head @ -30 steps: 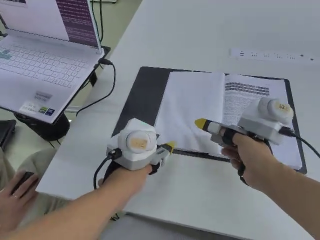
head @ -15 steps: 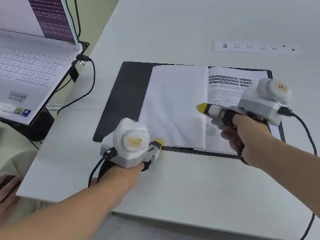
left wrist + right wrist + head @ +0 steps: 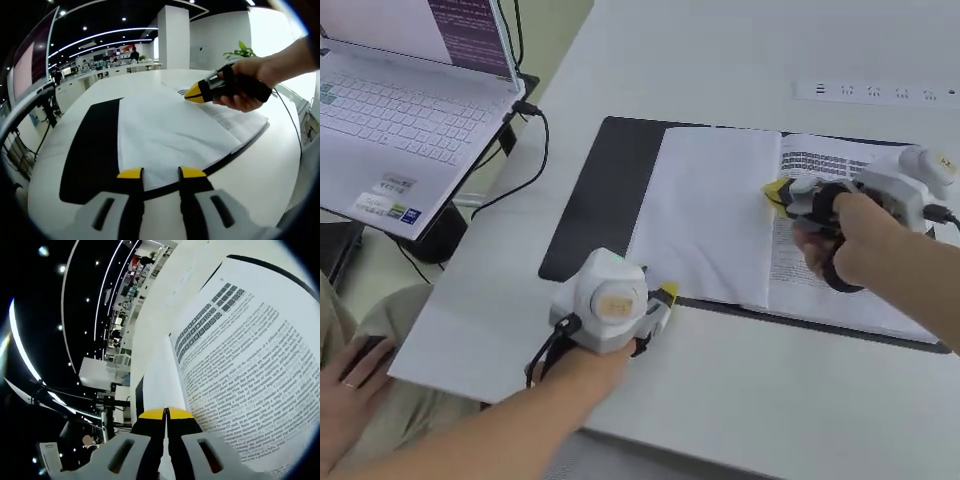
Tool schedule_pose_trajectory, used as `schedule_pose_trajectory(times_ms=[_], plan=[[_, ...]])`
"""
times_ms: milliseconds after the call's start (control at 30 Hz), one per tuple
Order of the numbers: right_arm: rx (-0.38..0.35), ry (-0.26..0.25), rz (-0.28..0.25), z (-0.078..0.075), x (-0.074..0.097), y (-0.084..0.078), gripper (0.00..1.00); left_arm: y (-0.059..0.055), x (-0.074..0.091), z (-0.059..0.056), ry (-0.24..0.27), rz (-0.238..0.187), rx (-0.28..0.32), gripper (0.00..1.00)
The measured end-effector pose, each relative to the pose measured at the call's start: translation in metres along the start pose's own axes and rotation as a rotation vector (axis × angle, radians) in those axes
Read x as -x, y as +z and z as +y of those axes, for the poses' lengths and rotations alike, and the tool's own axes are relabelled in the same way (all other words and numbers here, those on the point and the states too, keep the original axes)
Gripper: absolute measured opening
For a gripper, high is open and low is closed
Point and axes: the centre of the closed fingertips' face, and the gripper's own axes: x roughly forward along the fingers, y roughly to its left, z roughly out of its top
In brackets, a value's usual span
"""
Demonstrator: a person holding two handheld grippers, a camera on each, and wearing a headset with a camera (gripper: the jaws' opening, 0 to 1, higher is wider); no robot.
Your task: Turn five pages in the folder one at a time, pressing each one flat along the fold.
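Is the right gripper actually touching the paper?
Touching. The left gripper view shows the right gripper resting on the white page, no gap beneath its tip.

Head view above, gripper views skimming folder (image 3: 610, 190).

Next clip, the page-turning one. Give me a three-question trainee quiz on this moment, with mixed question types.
1. True or false: the right tool has its jaws shut, tips at the fold.
2. The left tool is: A) shut on a sheet; B) open, at the near edge of the folder; C) open, over the far edge.
3. Fill in: the right-hand page is ___ (blank or printed).
Key: 1 true; 2 B; 3 printed.
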Motion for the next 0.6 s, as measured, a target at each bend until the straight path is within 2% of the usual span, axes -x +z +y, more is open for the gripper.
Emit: schedule_pose_trajectory(times_ms=[200,433,600], plan=[[-0.054,0.007,-0.014,0.002,-0.015,0.013,0.00,-0.001,-0.001,0.001,-0.003,-0.009,-0.006,0.25],[-0.068,0.009,-0.023,0.006,-0.028,0.027,0.00,-0.002,-0.002,0.002,-0.006,-0.016,-0.009,0.25],[-0.123,0.020,-0.065,0.006,-0.040,0.044,0.00,-0.002,-0.002,0.003,-0.007,-0.021,-0.010,0.25]])
